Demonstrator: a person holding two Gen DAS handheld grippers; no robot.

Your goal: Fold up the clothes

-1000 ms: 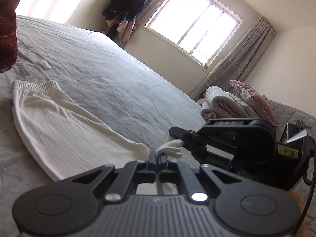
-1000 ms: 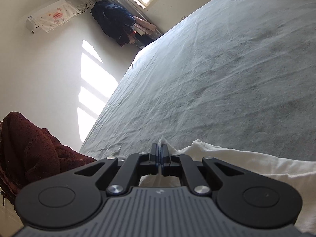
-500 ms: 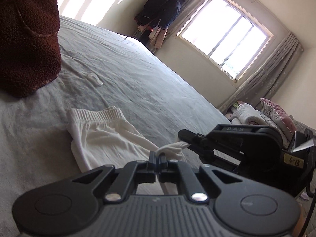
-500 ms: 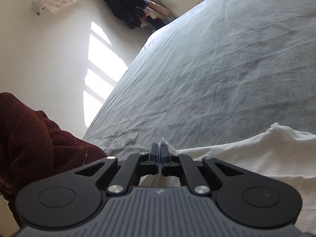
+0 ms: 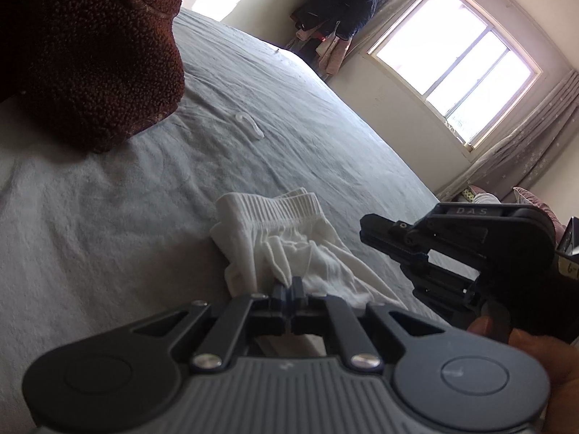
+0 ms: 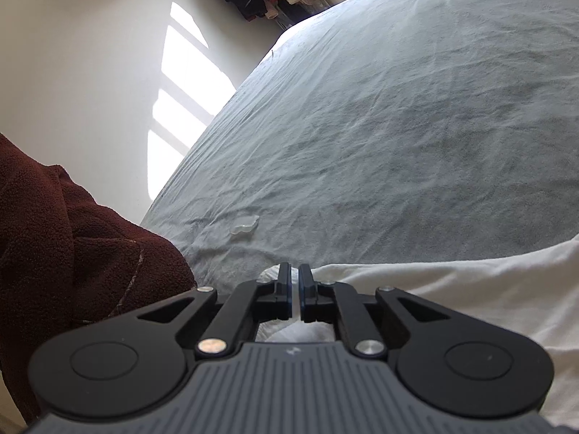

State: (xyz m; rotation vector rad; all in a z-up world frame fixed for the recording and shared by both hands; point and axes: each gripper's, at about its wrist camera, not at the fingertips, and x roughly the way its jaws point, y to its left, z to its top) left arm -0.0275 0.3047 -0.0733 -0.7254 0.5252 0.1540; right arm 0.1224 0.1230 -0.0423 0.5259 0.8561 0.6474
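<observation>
A white garment with a ribbed waistband (image 5: 275, 231) lies bunched and folded over on the grey bed sheet (image 5: 108, 217). My left gripper (image 5: 289, 287) is shut on a fold of it, low over the bed. My right gripper (image 6: 295, 275) has its jaws a narrow gap apart, with nothing between them, just above the white garment's edge (image 6: 452, 289). It also shows at the right of the left wrist view (image 5: 365, 231), beside the cloth.
A dark red fleece garment (image 5: 90, 54) sits heaped on the bed to the left, also in the right wrist view (image 6: 72, 246). A small clear scrap (image 6: 245, 225) lies on the sheet. Dark clothes (image 5: 340, 3) hang in the far corner by the window (image 5: 452, 61).
Both grippers carried the garment's end forward over itself to the waistband. The right gripper's jaws have parted and let go of the cloth. The left stays shut on it.
</observation>
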